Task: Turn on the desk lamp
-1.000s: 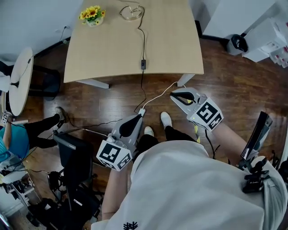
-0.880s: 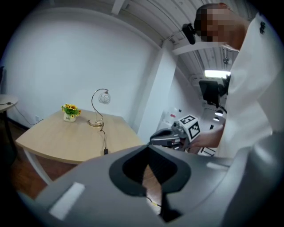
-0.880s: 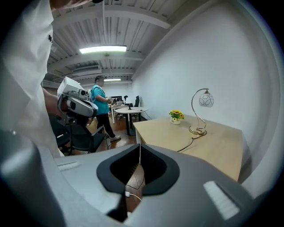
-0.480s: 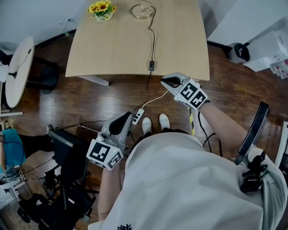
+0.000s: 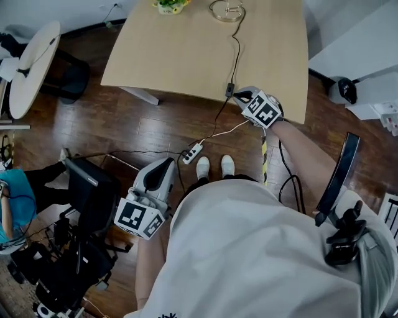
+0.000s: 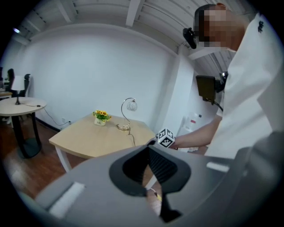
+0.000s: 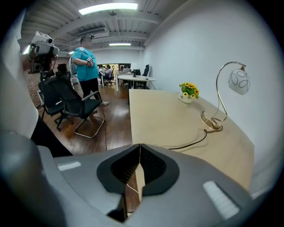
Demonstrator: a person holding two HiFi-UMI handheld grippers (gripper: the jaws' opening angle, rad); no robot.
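The desk lamp (image 7: 234, 82) has a curved metal neck, a white globe shade and a round base (image 5: 227, 10) at the far edge of the wooden table (image 5: 180, 56). It appears unlit. Its black cord runs to an inline switch (image 5: 229, 90) at the table's near edge. My right gripper (image 5: 240, 96) is shut on nothing, its tips right beside that switch; whether they touch it I cannot tell. In the right gripper view the right gripper (image 7: 140, 146) points along the tabletop. My left gripper (image 5: 165, 165) hangs low by my body, shut and empty, seen as left gripper (image 6: 148, 147).
A pot of yellow flowers (image 5: 169, 5) stands left of the lamp. A white power strip (image 5: 192, 153) lies on the wooden floor by my feet. A round table (image 5: 31, 62) and a black office chair (image 5: 87, 195) are at the left. A person in teal (image 7: 86, 62) stands far off.
My right gripper has risen from floor level to the table's near edge, arriving beside the cord switch. The left gripper has dropped back and lower at my side.
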